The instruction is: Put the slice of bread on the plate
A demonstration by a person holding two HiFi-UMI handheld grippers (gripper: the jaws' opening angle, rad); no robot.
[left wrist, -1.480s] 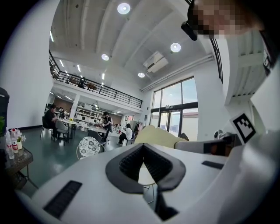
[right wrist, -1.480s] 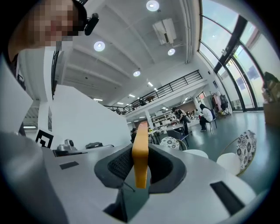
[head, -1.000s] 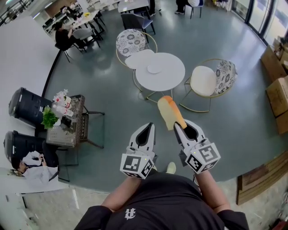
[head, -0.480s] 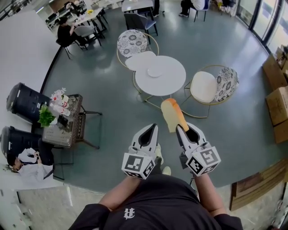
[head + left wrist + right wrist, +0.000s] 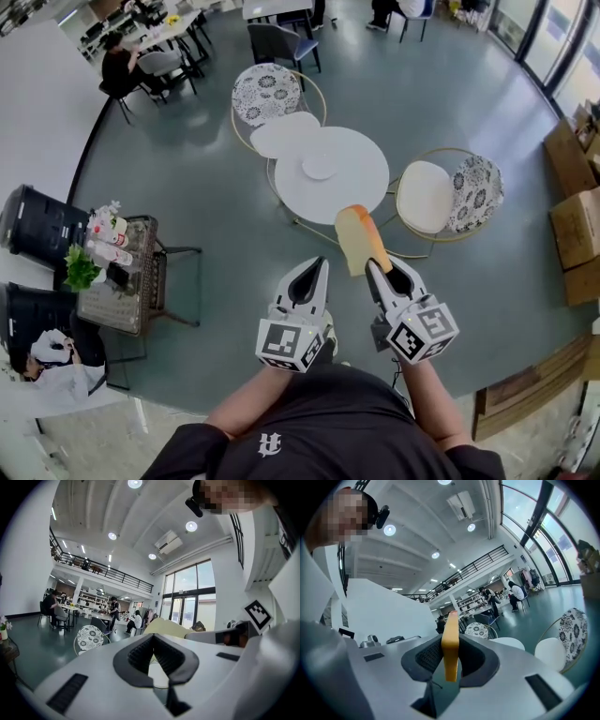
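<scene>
Nearest the camera are the person's dark shirt and forearms, which carry both tools level and side by side. The left hand-held gripper has its white jaws pressed together at the tips, and nothing sits in the ribbed black pads. The right hand-held gripper is pinching the slice of bread by its lower end. The slice stands on edge, with a pale crumb face and an orange-brown crust. That grip is unchanged from a second ago.

Since then the round white tabletop has drawn closer, and the slice's far end now meets its near rim in the head view. The small white plate lies on the tabletop's far-left part, well apart from the bread.

Wire-framed chairs ring the tabletop: a floral one beyond it and a white-seated one at its right. A side table with flowers stands to the left on the grey-green floor, and cardboard boxes lie far right.
</scene>
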